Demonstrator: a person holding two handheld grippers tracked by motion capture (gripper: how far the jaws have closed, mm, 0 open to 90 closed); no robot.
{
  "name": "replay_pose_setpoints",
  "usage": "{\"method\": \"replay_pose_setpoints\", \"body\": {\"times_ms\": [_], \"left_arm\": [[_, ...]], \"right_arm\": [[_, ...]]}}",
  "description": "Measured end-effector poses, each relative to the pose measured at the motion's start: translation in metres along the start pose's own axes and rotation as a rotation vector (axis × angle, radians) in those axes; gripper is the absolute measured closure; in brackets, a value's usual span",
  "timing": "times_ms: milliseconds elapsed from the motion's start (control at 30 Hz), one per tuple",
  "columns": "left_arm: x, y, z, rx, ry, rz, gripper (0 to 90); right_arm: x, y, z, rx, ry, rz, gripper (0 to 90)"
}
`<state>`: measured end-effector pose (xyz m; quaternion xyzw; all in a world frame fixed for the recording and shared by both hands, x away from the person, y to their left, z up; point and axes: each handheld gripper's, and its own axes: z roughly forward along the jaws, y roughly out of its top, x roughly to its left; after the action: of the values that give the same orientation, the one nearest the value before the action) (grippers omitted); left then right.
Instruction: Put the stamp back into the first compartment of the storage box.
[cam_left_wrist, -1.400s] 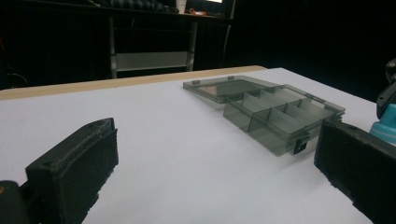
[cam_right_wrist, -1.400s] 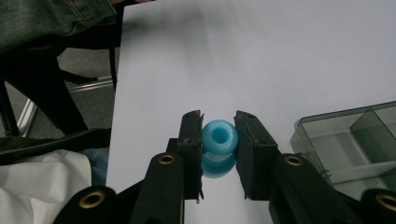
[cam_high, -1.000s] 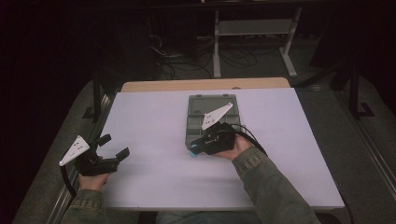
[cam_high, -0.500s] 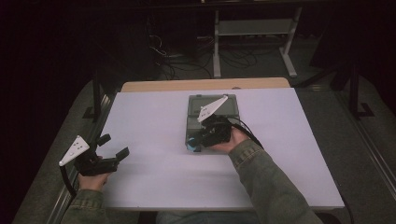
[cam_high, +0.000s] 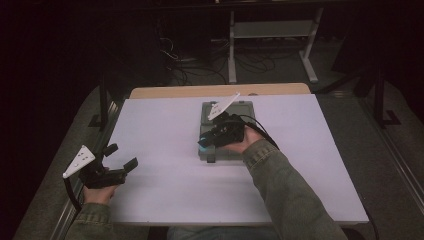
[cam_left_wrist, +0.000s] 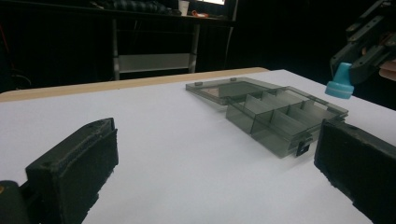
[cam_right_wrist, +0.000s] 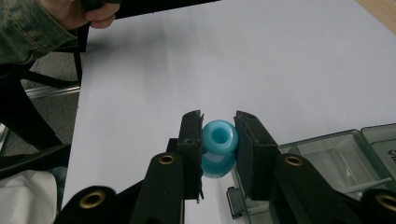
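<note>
Progress note, left to right across the table.

Your left gripper (cam_high: 120, 159) rests low at the near left edge of the white table (cam_high: 160, 130), jaws spread wide with nothing between them. In the left gripper view its two black pads frame the compartment box (cam_left_wrist: 275, 119) from a distance; it is well apart from the work and takes no part in it at this stage.

Centre: the grey translucent compartment box (cam_high: 223, 131) lies with its lid (cam_left_wrist: 226, 87) folded flat open behind it. The dividers are visible, and the compartments that can be seen look empty, though the far ones are too dim to be sure.

Right: your right gripper (cam_right_wrist: 219, 140) is clamped on the blue cap-like piece (cam_right_wrist: 219, 147), one pad on each side, hole facing the camera. It hangs above the box's near left corner (cam_high: 204, 145), not yet inside any compartment.

Judgement: the pick is done, the carry nearly done. What remains is lowering over one compartment, releasing, and probably closing the lid.
</note>
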<state>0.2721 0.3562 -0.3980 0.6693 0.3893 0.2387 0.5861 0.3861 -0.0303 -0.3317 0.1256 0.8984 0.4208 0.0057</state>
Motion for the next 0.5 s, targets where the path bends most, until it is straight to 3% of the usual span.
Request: {"method": "replay_pose_setpoints", "body": {"times_ms": [500], "left_arm": [[0.001, 0.0, 0.0, -0.005, -0.005, -0.006, 0.0]], "right_arm": [[-0.019, 0.01, 0.004, 0.013, -0.02, 0.019, 71.6]]}}
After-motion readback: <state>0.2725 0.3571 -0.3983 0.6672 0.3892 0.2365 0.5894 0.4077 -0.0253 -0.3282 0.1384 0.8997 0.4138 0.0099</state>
